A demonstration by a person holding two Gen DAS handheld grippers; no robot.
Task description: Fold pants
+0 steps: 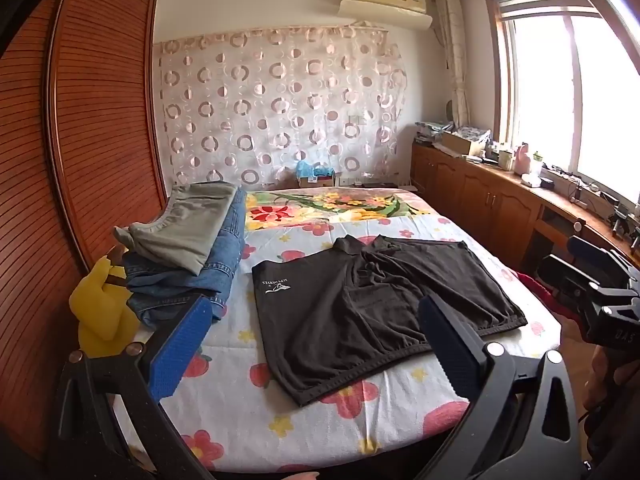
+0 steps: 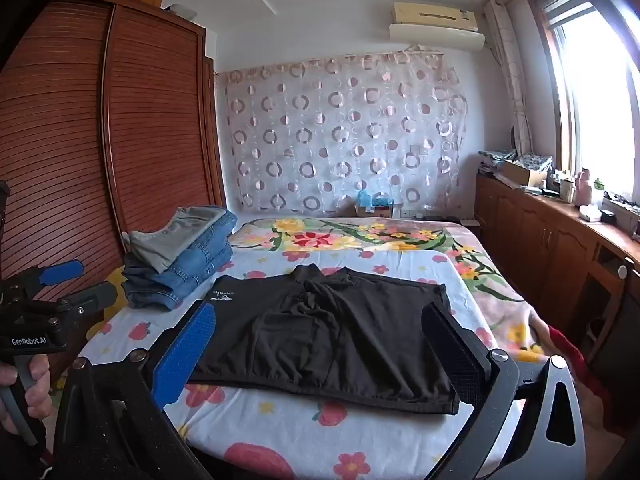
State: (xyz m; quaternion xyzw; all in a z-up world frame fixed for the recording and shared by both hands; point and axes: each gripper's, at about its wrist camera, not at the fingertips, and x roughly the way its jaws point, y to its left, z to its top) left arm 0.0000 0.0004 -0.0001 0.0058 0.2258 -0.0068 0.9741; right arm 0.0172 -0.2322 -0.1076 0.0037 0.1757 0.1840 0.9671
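Pants (image 1: 384,304) flat, clear of bed edges

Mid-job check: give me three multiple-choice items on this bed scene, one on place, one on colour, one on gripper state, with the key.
1. Where does the stack of folded clothes lie relative to the black shorts?
A. To their left, by the wardrobe
B. On top of them
C. On the window counter

2. What colour is the top garment of that stack?
A. Red
B. Grey-green
C. White

3. How do the jaws of the left gripper and right gripper stand?
A. Both shut on the shorts
B. One open, one shut
C. Both open, empty

Key: A, the stack sits beside the wardrobe; B, grey-green over blue denim; C, wide gaps, nothing held.
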